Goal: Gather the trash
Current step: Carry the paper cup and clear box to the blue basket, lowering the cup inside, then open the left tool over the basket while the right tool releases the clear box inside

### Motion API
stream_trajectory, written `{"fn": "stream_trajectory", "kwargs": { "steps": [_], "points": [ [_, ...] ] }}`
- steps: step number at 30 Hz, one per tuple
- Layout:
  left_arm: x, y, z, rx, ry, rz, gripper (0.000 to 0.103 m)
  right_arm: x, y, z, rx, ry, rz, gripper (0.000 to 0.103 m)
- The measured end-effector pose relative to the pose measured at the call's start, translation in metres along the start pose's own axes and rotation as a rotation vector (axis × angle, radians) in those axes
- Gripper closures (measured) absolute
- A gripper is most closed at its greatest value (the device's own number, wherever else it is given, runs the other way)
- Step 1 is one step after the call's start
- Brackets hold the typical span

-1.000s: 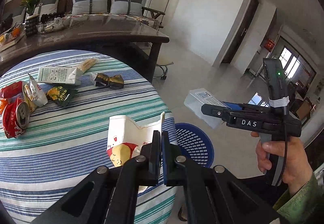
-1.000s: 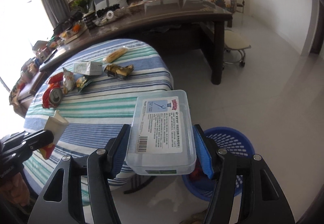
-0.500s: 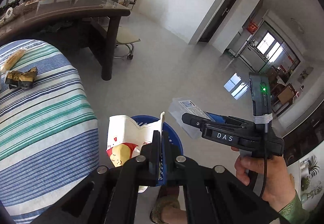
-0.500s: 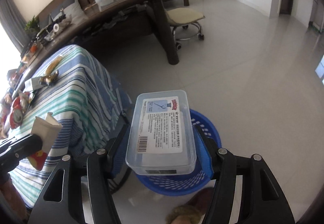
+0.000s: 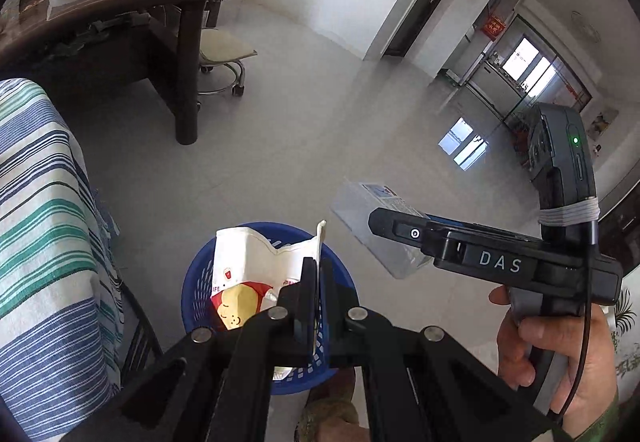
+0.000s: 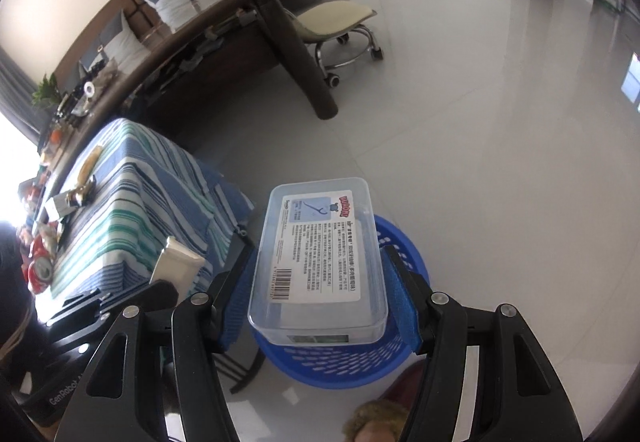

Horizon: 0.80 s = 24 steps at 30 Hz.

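Observation:
My left gripper [image 5: 316, 294] is shut on a white paper snack bag [image 5: 256, 266] with a red and yellow print and holds it right above the blue plastic basket [image 5: 196, 294] on the floor. My right gripper [image 6: 320, 282] is shut on a clear plastic box [image 6: 320, 242] with a printed label and holds it above the same basket [image 6: 340, 362]. The right gripper and box [image 5: 372, 226] also show in the left wrist view, to the right of the basket. The paper bag [image 6: 176, 262] shows at the left in the right wrist view.
The round table with a striped cloth [image 6: 132, 210] stands left of the basket, with wrappers and a red can [image 6: 40, 270] on it. A dark wooden desk [image 5: 120, 26] and a wheeled stool [image 6: 340, 26] stand beyond. Grey tile floor [image 6: 500, 162] lies to the right.
Both grippers have swung away from the table and down toward the floor, carrying the paper bag and the clear box over the blue basket. Both holds are unchanged.

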State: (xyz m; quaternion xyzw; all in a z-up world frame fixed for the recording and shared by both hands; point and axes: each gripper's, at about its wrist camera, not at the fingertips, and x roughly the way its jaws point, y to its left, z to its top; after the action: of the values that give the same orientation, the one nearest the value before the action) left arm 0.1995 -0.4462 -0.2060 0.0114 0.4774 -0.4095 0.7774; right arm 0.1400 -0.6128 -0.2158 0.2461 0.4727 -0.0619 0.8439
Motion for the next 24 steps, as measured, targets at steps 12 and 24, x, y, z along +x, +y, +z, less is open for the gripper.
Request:
{"fn": "stream_trajectory", "kwargs": {
  "steps": [12,24],
  "points": [
    [0.026,-0.002,0.0,0.037,-0.023,0.042,0.047,-0.005,-0.01,0.012,0.089,-0.063,0.039,0.018],
    [-0.054,-0.011,-0.031,0.111,-0.079,0.137,0.044,-0.035,0.025,0.019,-0.034,-0.216,-0.149,0.002]
  ]
}}
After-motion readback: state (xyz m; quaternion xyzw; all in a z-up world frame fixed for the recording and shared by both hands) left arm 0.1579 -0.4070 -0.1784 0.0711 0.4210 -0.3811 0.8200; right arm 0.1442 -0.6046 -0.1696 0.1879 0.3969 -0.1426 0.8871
